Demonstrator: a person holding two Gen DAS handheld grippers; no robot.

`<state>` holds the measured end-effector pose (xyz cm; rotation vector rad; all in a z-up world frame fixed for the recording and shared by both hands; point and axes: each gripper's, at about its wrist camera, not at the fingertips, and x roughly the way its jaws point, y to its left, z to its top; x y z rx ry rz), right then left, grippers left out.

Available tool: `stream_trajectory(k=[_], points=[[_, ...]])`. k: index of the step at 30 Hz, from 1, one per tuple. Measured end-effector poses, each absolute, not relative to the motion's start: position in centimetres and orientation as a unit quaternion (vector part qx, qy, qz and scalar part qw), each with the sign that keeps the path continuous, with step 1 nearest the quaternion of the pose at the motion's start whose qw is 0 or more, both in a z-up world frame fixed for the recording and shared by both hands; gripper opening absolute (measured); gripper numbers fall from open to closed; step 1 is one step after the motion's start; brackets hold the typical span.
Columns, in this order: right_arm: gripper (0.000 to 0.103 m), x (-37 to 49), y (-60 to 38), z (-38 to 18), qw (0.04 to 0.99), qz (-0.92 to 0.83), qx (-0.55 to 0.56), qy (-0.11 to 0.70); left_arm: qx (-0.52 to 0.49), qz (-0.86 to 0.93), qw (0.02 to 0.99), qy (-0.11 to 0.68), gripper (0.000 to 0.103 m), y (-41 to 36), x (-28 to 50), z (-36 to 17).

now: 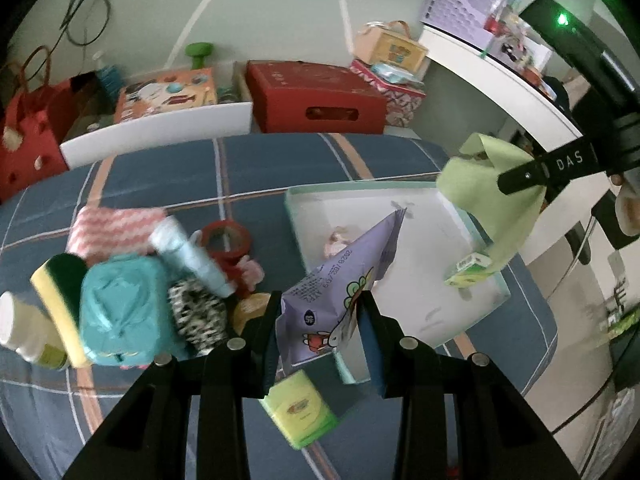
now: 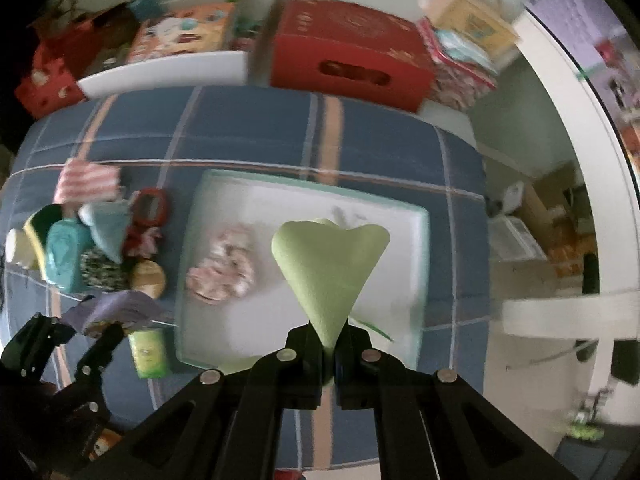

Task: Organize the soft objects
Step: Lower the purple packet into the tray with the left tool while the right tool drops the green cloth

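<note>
My left gripper (image 1: 320,316) is shut on a purple printed soft packet (image 1: 340,288), which hangs over the near left corner of the white tray (image 1: 440,320). My right gripper (image 2: 329,344) is shut on a light green cloth (image 2: 332,264), held above the tray (image 2: 416,264); in the left wrist view the same cloth (image 1: 492,196) hangs at the tray's right side. A pink scrunchie (image 2: 224,268) lies inside the tray. The left gripper (image 2: 80,344) with the packet (image 2: 116,308) shows at the lower left of the right wrist view.
Left of the tray, on the blue plaid bedcover (image 1: 260,172), lies a heap: teal pouch (image 1: 120,312), sponge (image 1: 60,304), tube (image 1: 192,256), pink striped cloth (image 1: 116,228), red tape ring (image 1: 224,240). A green pack (image 1: 300,408) lies near me. Red boxes (image 1: 316,96) stand behind the bed.
</note>
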<state>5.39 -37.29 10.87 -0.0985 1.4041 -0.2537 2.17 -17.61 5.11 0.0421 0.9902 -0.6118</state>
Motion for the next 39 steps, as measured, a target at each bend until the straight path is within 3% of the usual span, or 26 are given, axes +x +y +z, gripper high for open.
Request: stream_trajectory(k=[25, 27, 30, 31, 33, 35, 37, 39], points=[[0.004, 8.3, -41.3, 2.9, 0.736, -0.131, -0.003, 0.665, 0.065, -0.332, 0.789, 0.513, 0.038, -26.6, 3.1, -3.3], [0.005, 8.6, -41.5, 2.4, 0.735, -0.131, 0.003, 0.666, 0.065, -0.33, 0.788, 0.516, 0.041, -26.5, 3.3, -3.5], [0.006, 8.8, -41.7, 2.0, 0.735, -0.133, 0.007, 0.665, 0.066, -0.328, 0.788, 0.517, 0.067, -26.5, 3.3, -3.4], [0.009, 8.8, -41.8, 2.0, 0.735, -0.135, 0.008, 0.665, 0.064, -0.33, 0.789, 0.514, 0.073, -26.5, 3.3, -3.2], [0.017, 8.8, -41.8, 2.1, 0.736, -0.136, 0.007, 0.664, 0.062, -0.333, 0.793, 0.506, 0.074, -26.4, 3.1, -2.6], [0.034, 8.8, -41.7, 2.3, 0.739, -0.137, 0.002, 0.66, 0.067, -0.333, 0.799, 0.496, 0.08, -26.4, 3.3, -2.2], [0.06, 8.8, -41.7, 2.8, 0.743, -0.14, -0.002, 0.654, 0.072, -0.332, 0.804, 0.488, 0.087, -26.4, 3.4, -1.8], [0.062, 8.8, -41.6, 3.4, 0.747, -0.144, -0.004, 0.649, 0.071, -0.331, 0.807, 0.484, 0.088, -26.2, 3.4, -1.5]])
